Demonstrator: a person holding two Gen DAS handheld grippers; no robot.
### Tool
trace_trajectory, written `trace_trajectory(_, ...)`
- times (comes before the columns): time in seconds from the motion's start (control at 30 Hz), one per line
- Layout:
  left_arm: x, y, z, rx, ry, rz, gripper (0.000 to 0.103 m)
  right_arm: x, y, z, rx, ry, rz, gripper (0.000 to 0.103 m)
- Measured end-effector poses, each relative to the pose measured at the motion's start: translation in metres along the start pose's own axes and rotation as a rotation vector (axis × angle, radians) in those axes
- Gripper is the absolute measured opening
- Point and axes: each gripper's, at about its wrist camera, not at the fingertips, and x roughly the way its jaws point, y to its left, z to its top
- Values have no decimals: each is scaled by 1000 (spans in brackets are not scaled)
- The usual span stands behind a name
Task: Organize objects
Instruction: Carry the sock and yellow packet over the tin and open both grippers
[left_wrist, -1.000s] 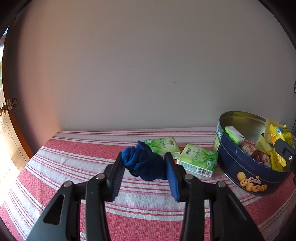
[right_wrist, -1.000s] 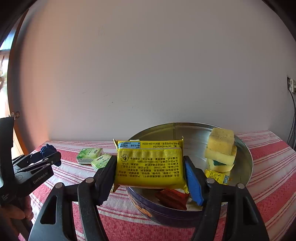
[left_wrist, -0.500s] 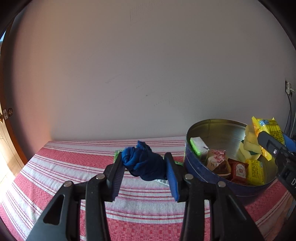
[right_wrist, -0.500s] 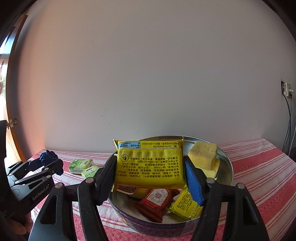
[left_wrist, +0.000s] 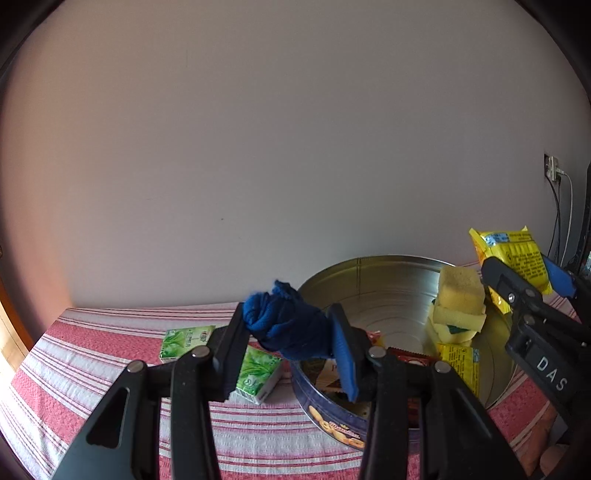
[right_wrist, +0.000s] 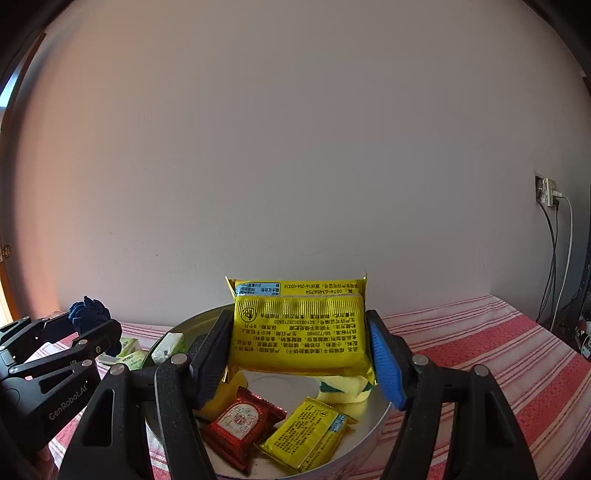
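A red-and-white striped woven tablecloth (left_wrist: 92, 373) covers the table and serves as the open staging ground, with a plain pale wall behind it. On it sits the round blue metal biscuit tin (left_wrist: 332, 424), lid off and silver inside, evidently the collecting point: it already holds a stack of yellow sponges (left_wrist: 458, 306), a red foil snack packet (right_wrist: 242, 421) and a small yellow foil sachet (right_wrist: 306, 432), laid loosely on its floor.

The right gripper (right_wrist: 299, 354) is clamped on a large yellow foil biscuit packet (right_wrist: 299, 332), its pads pressing the two short ends so the flat pack hangs level above the tin's mouth, a hold that should let it drop in flat once released. The left gripper (left_wrist: 288, 332) is squeezed tight on a balled dark-blue sock (left_wrist: 284, 325), the soft bundle bulging out above and ahead of the pads; it hovers by the tin's near rim, probably headed for the same container.

Two small green-and-white tissue packs (left_wrist: 186, 339) lie on the cloth just left of the tin, outside it and apparently not yet sorted. A further green-and-white pack (right_wrist: 170, 345) seems to lean inside the tin's left wall, though the right wrist view is too cramped there to be sure.
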Motion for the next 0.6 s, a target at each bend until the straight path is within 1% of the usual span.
trace_trajectory(0.2,12,-23,5,19,7,-34,42,12,-17,1,11,3,-51,71)
trace_trajectory(0.37,24,-35,7,18,25,-57,42,19,-19,0,-10,4,-86,71)
trace_trajectory(0.43,30,-37,9,6,36,-63,42,23,-18,-2,-21,12,-97,71)
trace_trajectory(0.6,44,-46,8,17,62,-71,42,34,-19,-7,-15,49,-104,71)
